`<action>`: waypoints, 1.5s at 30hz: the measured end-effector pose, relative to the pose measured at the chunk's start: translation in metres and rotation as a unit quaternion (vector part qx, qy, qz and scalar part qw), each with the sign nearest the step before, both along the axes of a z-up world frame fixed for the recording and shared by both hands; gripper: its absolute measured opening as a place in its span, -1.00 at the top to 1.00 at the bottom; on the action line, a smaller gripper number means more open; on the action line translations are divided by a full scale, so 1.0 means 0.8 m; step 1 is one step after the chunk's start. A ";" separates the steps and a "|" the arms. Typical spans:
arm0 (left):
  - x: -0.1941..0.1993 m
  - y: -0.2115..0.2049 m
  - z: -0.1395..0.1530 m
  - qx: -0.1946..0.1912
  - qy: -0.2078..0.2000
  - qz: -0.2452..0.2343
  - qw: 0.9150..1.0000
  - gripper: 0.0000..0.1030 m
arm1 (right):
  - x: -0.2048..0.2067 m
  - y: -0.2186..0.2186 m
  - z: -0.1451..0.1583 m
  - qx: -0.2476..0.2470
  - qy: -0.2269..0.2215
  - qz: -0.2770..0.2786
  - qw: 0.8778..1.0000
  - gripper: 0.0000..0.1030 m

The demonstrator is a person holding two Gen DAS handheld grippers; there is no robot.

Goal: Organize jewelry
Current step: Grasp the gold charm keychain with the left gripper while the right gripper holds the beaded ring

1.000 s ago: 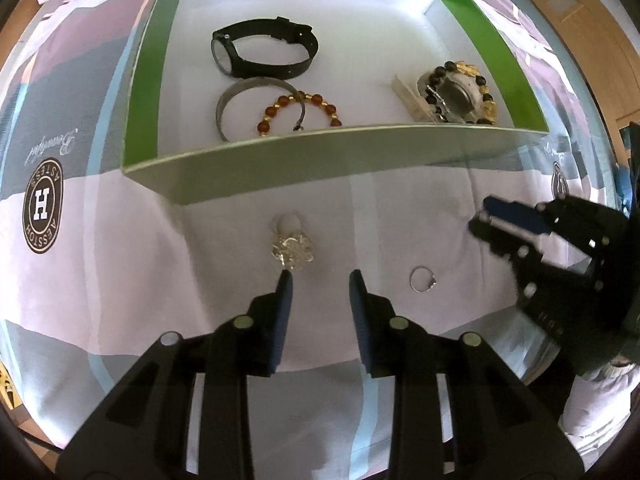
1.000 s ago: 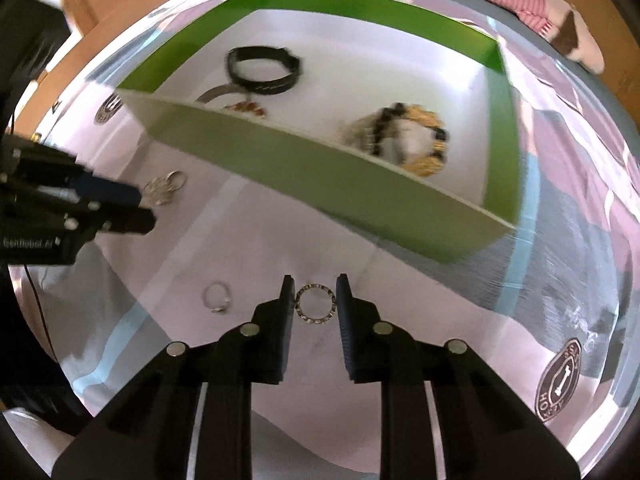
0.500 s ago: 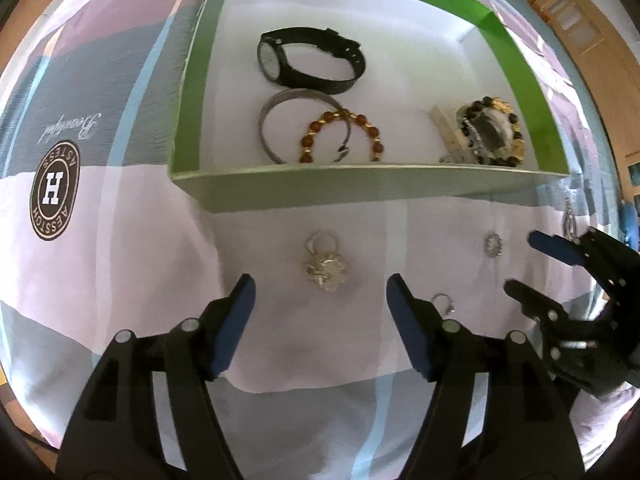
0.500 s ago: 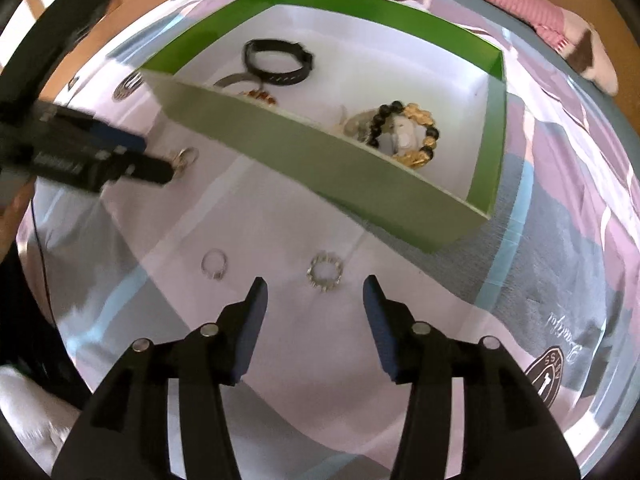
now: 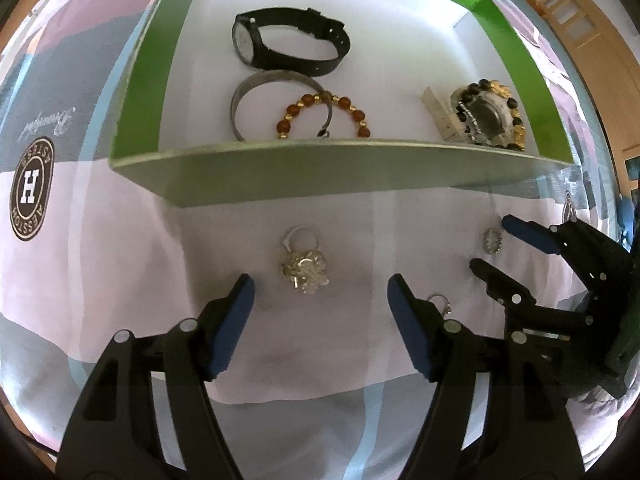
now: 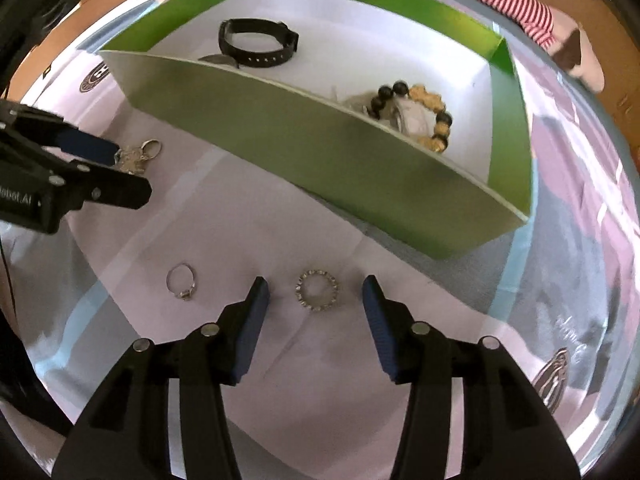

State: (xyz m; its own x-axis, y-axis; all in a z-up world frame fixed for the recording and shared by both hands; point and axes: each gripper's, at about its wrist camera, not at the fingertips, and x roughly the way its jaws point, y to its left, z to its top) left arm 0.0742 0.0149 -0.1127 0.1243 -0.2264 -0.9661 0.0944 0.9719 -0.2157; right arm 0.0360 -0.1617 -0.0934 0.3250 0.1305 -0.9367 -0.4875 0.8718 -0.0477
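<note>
Nearest the left wrist camera, the left gripper (image 5: 320, 300) has its blue-padded jaws spread wide and empty just above the bedspread (image 5: 120, 272), a sheet of pale lilac, grey and light-blue bands. Just past the fingertips, at 12 o'clock from the gap, lies the silver flower-cluster ring (image 5: 305, 268), flat on the cloth and touched by neither pad. Beside the right finger, at about 3 o'clock, a thin silver ring with a small stone (image 5: 440, 304) shows partly behind the pad.

In the right wrist view, the right gripper (image 6: 316, 304) is likewise wide apart and holds nothing. The studded silver band ring (image 6: 317, 290) lies on the bedspread between its fingertips, clear of both. The thin ring sits at 9 o'clock, just outside the left finger.

Farther out stands the green cardboard box with a white floor (image 5: 320, 184), its near wall facing both grippers. Inside, at 11 o'clock in the left view, are a plain silver cuff bangle (image 5: 256, 100) and an amber-and-gold bead bracelet (image 5: 320, 114) overlapping it; beyond them rests a black strap wristwatch (image 5: 288, 46). At 1 o'clock in the box a black-and-gold bead bracelet (image 5: 492, 116) lies on a pale bundle.
</note>
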 end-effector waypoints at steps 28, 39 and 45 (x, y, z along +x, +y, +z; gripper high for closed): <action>0.001 -0.021 0.018 0.043 -0.055 -0.018 0.997 -0.07 | 0.000 -0.009 0.017 0.013 0.003 0.007 1.000 0.59; 0.002 -0.026 0.015 0.035 -0.044 -0.029 0.998 0.60 | 0.005 0.005 0.014 0.013 0.009 0.013 1.000 0.59; 0.007 -0.006 0.044 0.016 -0.073 -0.010 0.997 0.60 | 0.004 -0.008 0.023 0.024 0.000 0.006 1.000 0.59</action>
State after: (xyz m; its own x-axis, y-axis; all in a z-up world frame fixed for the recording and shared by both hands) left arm 0.0796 0.0101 -0.0776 0.2605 -0.2006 -0.9444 0.1430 0.9754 -0.1677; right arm 0.0391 -0.1683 -0.0751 0.3238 0.1780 -0.9292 -0.4973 0.8676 -0.0071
